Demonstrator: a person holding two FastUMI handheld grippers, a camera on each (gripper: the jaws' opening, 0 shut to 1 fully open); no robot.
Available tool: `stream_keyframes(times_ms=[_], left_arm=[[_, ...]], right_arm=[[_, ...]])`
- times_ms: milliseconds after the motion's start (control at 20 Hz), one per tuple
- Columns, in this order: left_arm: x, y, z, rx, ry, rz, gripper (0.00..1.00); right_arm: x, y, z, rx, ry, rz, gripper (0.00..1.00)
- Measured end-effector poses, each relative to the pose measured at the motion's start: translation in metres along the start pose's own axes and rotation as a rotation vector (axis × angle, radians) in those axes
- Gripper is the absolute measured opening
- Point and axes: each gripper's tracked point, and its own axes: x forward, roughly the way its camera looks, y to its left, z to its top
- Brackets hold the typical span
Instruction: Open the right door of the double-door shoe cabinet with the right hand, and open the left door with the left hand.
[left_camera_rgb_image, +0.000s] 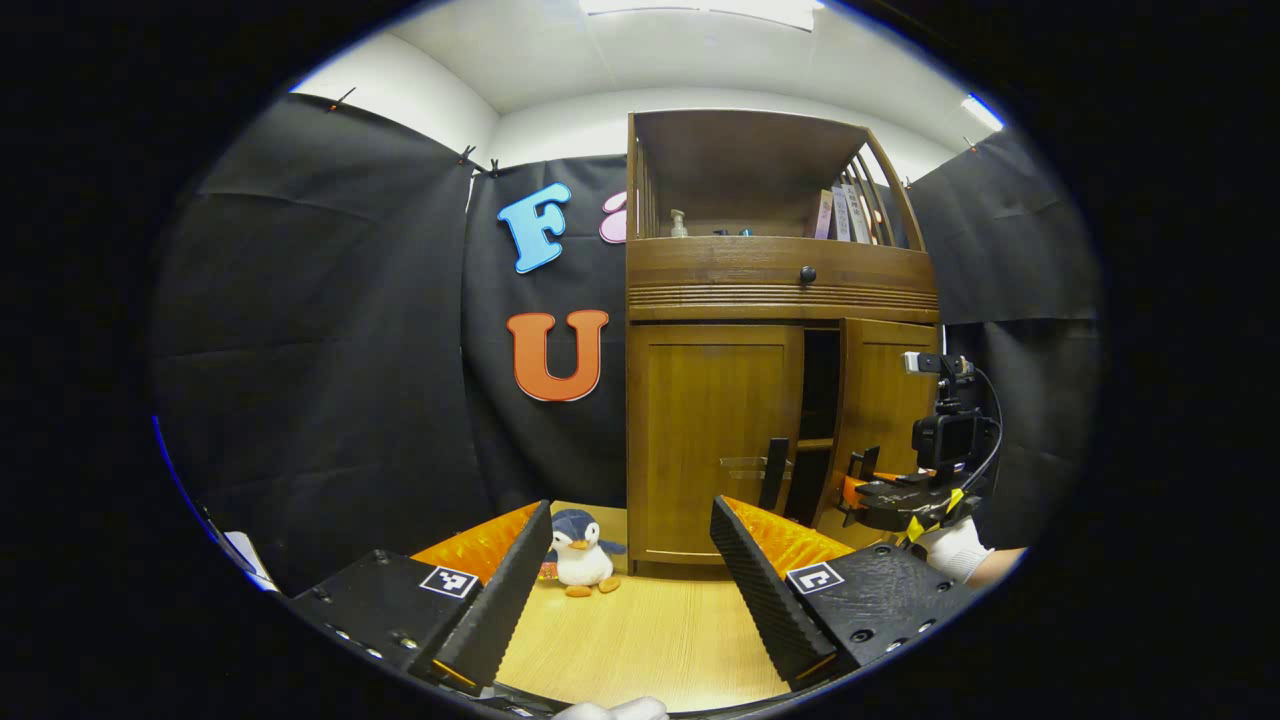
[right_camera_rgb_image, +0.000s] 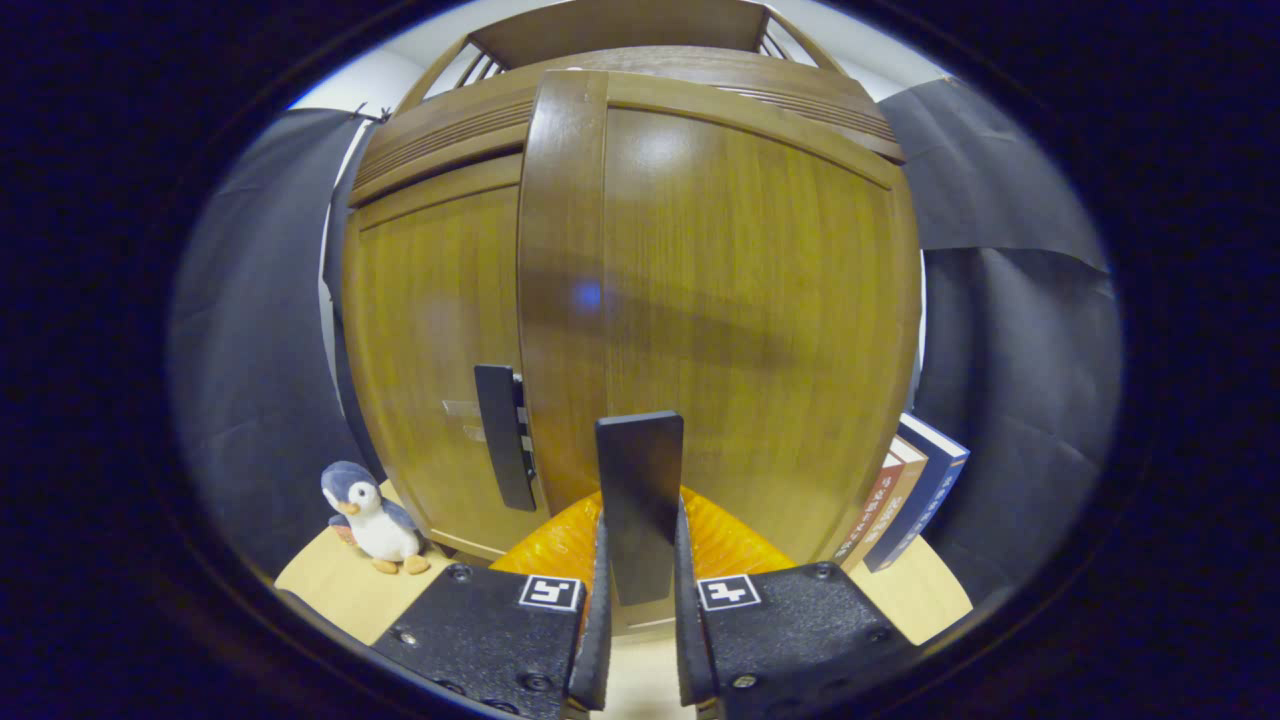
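In the left gripper view, the left gripper (left_camera_rgb_image: 630, 560) was seen with its two fingers spread wide apart and nothing held between them. Ahead of it the shoe cabinet (left_camera_rgb_image: 780, 290) stood on a wooden table (left_camera_rgb_image: 640, 640). The left door (left_camera_rgb_image: 712, 440) was closed, just ahead and slightly to the right of the fingers, with its dark vertical handle (left_camera_rgb_image: 773, 472) at its inner edge. The right door (left_camera_rgb_image: 880, 420) was swung partly outward, so that a dark gap was seen between the two doors. Farther to the right, the right gripper (left_camera_rgb_image: 865, 490) was seen at the edge of this door, held by a gloved hand (left_camera_rgb_image: 955, 548). A toy penguin (left_camera_rgb_image: 582, 553) sat on the table between the left gripper's fingers, farther away, near the cabinet's left corner.

In the right gripper view, the right gripper (right_camera_rgb_image: 640, 610) was clamped on the right door handle (right_camera_rgb_image: 640, 500), which stood upright between both fingers and was pressed by them. The right door filled the space straight ahead. To the left, the left door with its own handle was seen behind it. The penguin stood low at the left, and some books (right_camera_rgb_image: 915, 490) leaned at the right, beside the cabinet
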Motion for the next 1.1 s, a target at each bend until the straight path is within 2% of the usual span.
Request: stream_keyframes(times_ms=[550,850,900,950,1000,1050,1100], left_arm=[[0.004,-0.020,-0.003,0.008,0.007,-0.071,0.96],[0.009,-0.043,-0.003,0.017,0.005,-0.122,0.96],[0.010,-0.048,-0.002,0.018,0.004,-0.132,1.00],[0.009,-0.053,-0.002,0.020,0.003,-0.142,1.00],[0.009,-0.057,-0.002,0.022,0.002,-0.152,0.96],[0.009,-0.062,-0.001,0.024,0.002,-0.162,1.00],[0.008,-0.067,-0.001,0.025,0.001,-0.172,0.96]], right_arm=[[-0.055,-0.035,-0.014,0.032,0.000,-0.033,0.29],[-0.081,-0.063,-0.020,0.032,0.000,-0.063,0.23],[-0.085,-0.068,-0.021,0.033,-0.001,-0.070,0.22],[-0.089,-0.074,-0.023,0.034,-0.001,-0.075,0.22],[-0.094,-0.080,-0.024,0.036,-0.001,-0.078,0.21],[-0.097,-0.086,-0.025,0.039,0.001,-0.082,0.21],[-0.101,-0.092,-0.024,0.041,0.002,-0.089,0.20]])
